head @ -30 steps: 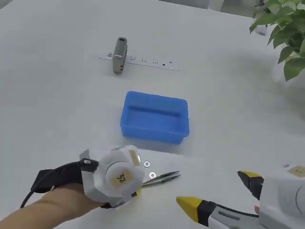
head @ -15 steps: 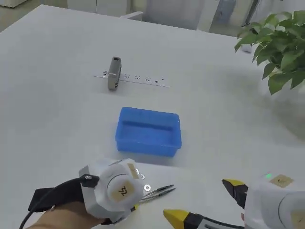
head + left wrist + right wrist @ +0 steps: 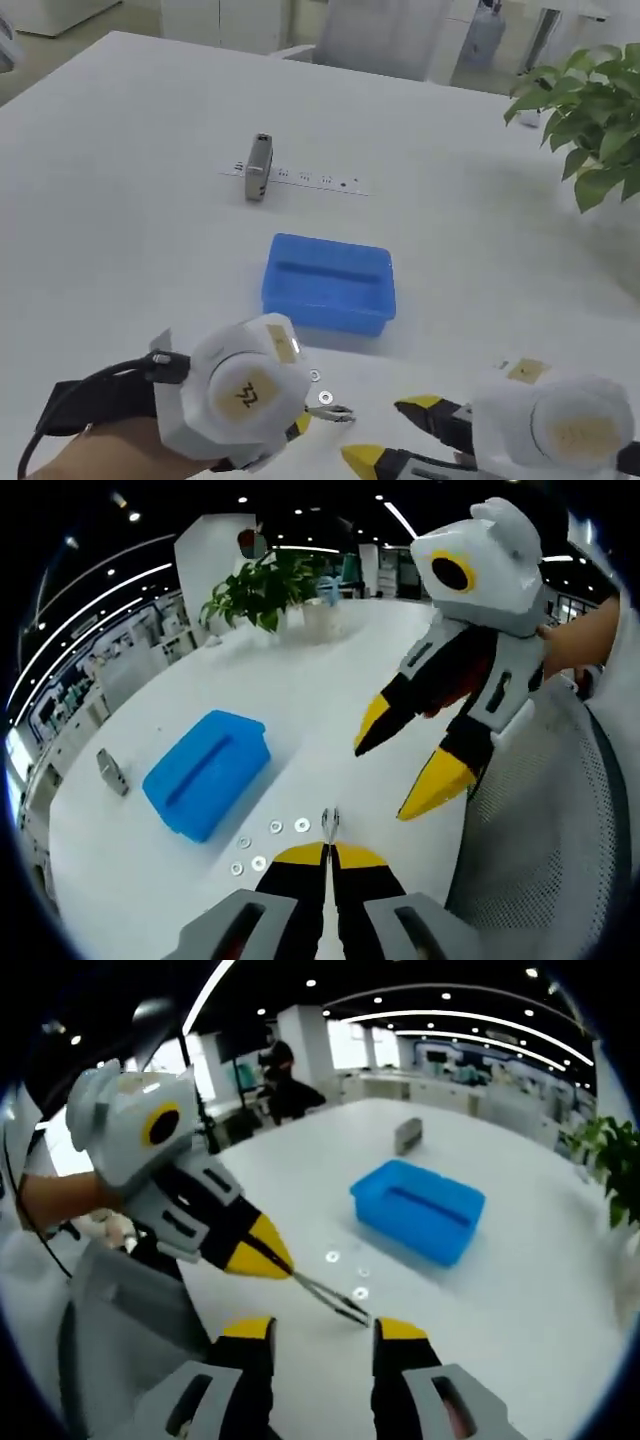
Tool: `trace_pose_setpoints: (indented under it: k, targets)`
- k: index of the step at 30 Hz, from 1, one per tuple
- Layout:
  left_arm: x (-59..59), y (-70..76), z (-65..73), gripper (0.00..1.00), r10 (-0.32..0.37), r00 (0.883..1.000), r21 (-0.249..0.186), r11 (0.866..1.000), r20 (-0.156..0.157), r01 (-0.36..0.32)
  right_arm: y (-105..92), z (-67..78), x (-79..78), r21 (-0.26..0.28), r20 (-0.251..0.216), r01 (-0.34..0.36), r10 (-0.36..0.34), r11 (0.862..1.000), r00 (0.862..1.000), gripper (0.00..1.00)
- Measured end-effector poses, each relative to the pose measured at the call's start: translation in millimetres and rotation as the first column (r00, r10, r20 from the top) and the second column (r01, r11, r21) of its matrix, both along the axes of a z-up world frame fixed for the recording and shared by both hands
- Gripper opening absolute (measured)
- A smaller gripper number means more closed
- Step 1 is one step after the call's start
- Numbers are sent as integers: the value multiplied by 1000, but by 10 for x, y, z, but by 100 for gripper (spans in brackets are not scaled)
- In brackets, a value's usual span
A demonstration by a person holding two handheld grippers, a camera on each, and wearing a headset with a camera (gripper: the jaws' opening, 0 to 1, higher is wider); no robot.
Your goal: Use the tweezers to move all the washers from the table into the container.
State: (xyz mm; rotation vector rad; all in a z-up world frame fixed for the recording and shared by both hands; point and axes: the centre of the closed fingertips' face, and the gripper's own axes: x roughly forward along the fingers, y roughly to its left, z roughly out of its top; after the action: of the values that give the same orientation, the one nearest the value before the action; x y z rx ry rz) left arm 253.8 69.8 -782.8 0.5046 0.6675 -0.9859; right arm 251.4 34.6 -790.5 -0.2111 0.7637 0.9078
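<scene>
Worktop (image 3: 130, 230): white, smooth, matte. Container (image 3: 330, 280): blue plastic, rectangular open-top tray w/ rounded corners, sits mid-worktop. Washers (image 3: 276, 828): small flat silvery metal rings, several lying loose on the worktop near the container's front side, betw. it and my grippers.

Tweezers (image 3: 330, 1295): thin, shiny metal, two slim prongs tapering to a point. They stick out fwd from my L gripper (image 3: 330, 848). Its fingers (image 3: 300, 858), black w/ yellow wedge tips, are pressed together and pinch the tweezers' back end. Tweezer tips are just beside the nearest washers. Can't tell if they touch one or the worktop.

R gripper (image 3: 325, 1330): same black and yellow fingers (image 3: 248, 1332), spread wide apart, nothing betw. them. It sits close to the right of my L gripper, w/ the tweezer tips lying just ahead of the gap. Both gripper bodies are white, blocky plastic.

Far side of the container: flat white power strip (image 3: 310, 180) w/ a grey boxy adapter (image 3: 259, 165) plugged in upright. Leafy green plant (image 3: 590, 120) at the right edge.
</scene>
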Motion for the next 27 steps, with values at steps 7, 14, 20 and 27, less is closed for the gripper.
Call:
trace_pose_setpoints:
  k: [7,14,20,27]
  targets:
    - [-24,5,134,0,-31,1000,-1,1000,-3,31,263,-162,41,-90,50,-187,192,978,980,22]
    - [-55,-25,229,0,-111,994,38,993,17,110,477,-165,91,-147,132,-342,361,928,923,11]
    - [-79,-57,235,0,-183,983,58,982,26,181,541,-157,59,-144,140,-365,385,920,912,5]
    - [-136,-24,183,0,-186,981,69,981,45,183,559,-215,11,-141,103,-382,397,913,912,4]
